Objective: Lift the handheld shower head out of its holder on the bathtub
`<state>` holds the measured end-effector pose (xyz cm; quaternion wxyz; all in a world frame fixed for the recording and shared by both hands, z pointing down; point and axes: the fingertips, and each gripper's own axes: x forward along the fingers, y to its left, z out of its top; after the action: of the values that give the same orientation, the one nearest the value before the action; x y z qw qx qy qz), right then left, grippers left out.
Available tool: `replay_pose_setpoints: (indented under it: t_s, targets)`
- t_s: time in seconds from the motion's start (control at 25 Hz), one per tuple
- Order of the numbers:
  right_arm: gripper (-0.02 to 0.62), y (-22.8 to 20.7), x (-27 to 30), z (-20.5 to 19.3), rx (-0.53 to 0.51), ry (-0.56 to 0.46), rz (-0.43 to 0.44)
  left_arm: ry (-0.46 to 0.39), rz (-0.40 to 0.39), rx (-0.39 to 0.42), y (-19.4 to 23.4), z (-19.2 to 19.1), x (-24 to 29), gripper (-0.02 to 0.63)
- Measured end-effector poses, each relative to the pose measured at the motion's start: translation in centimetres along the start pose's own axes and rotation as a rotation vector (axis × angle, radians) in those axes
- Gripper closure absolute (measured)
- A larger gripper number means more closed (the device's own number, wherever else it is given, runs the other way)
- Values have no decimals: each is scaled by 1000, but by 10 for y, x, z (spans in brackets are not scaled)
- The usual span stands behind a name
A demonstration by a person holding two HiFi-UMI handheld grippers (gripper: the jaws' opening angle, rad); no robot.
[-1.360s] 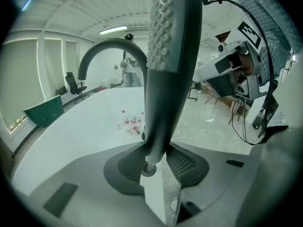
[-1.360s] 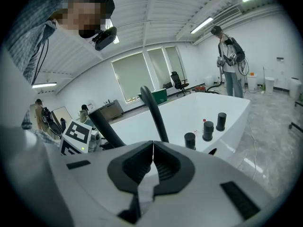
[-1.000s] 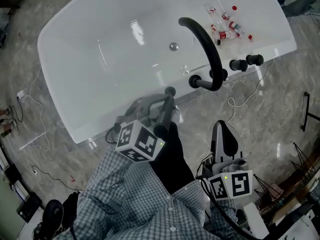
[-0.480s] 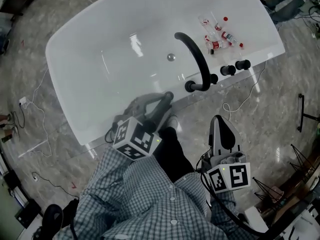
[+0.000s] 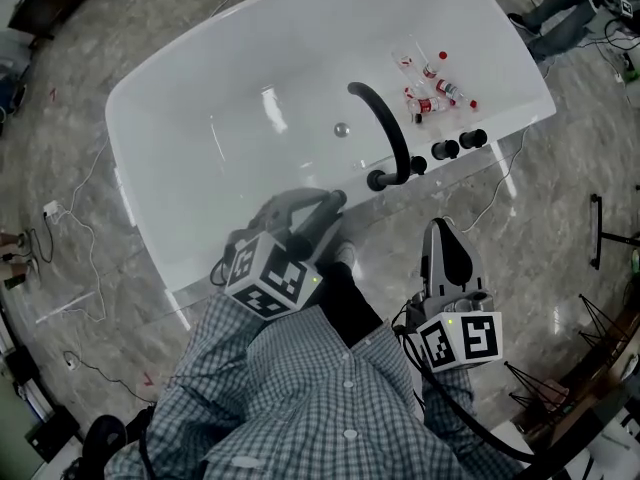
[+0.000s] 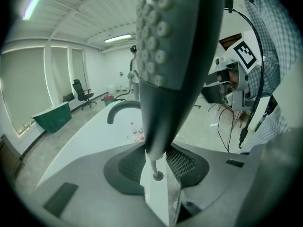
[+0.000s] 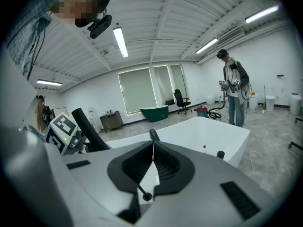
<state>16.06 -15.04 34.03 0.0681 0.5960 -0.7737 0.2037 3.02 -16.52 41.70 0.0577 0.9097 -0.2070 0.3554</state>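
Observation:
In the head view a white bathtub (image 5: 200, 198) stands across the top, with a black arched spout (image 5: 385, 128) and two black knobs (image 5: 458, 144) on its near rim. My left gripper (image 5: 318, 216) is shut on the dark handheld shower head (image 5: 328, 218), which is held off the tub over its near edge. In the left gripper view the shower head (image 6: 175, 46) rises large from between the jaws, its nozzle face showing. My right gripper (image 5: 440, 233) hangs shut over the floor to the right, holding nothing. In the right gripper view the jaws (image 7: 152, 143) meet with nothing between them.
Several small bottles (image 5: 430, 83) lie on the tub's far right ledge. Cables (image 5: 75, 218) trail over the marble floor left and right of the tub. A person (image 7: 232, 86) stands beyond the tub, and a green tub (image 7: 154, 111) is at the back wall.
The tub has slid up and away in the head view. Both grippers keep their hold and place near my body, the left still shut on the shower head.

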Motion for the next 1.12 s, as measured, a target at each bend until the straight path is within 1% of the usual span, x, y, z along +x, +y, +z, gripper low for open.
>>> replay_pose_setpoints:
  t_s: [0.16, 0.56, 0.8, 1.0, 1.12]
  targets:
    - [578, 2, -3, 15, -23, -20, 9, -3, 18, 10, 2, 12, -12, 474]
    - [578, 7, -7, 51, -54, -92, 15, -55, 55, -27, 7, 42, -40, 474]
    - [578, 11, -10, 76, -71, -145, 25, -84, 86, -6, 12, 63, -60, 474]
    - [578, 22, -14, 102, -96, -195, 37, -115, 111, 5, 15, 81, -80, 474]
    - [578, 30, -17, 118, -118, -229, 48, -119, 125, 19, 17, 89, -88, 474]
